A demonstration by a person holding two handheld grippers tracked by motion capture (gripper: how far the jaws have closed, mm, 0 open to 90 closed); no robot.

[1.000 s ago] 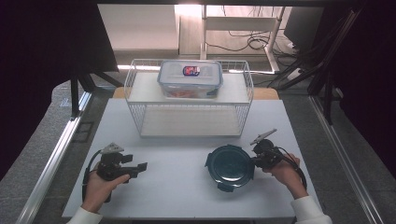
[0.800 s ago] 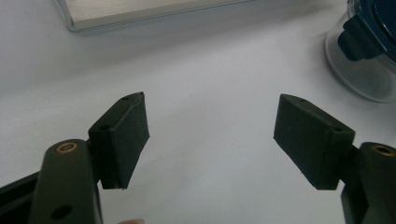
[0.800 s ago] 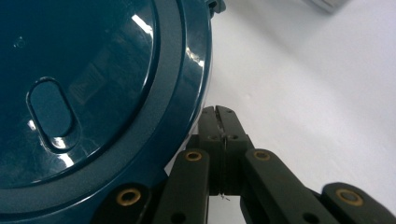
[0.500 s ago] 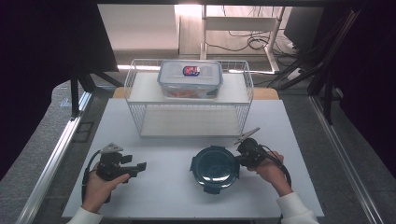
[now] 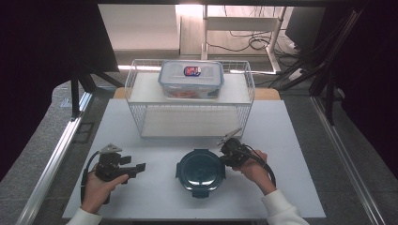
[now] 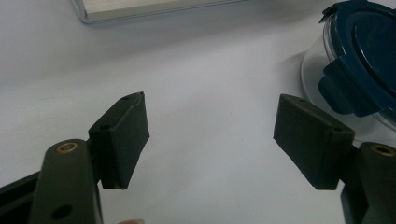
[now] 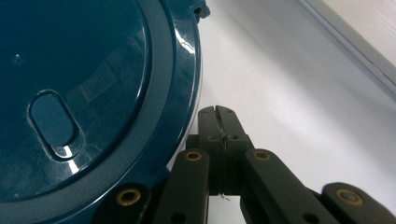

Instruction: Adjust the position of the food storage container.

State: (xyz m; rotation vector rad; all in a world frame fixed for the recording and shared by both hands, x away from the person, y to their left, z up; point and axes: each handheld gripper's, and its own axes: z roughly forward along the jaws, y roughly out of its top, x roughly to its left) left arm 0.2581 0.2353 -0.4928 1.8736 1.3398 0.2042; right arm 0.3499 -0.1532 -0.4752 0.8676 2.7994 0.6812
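High view: the round glass container with dark blue clip lid (image 5: 200, 170) has slid leftward to mid-bench (image 5: 155, 197), pushed by the closed right tongs (image 5: 224, 157); the left tongs (image 5: 136, 167) wait open, holding nothing.

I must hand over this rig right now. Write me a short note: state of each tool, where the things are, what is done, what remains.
Left tool: open, empty, resting on the white table.
Right tool: shut, empty, its tip against the right edge of the round blue-lidded container.
Container: lid on, at table centre in front of the wire rack. A rectangular lidded box sits on the rack's top shelf.
Done: container pushed leftward toward centre.
Left: probably grasping the container with both tools and placing it, perhaps in the rack.
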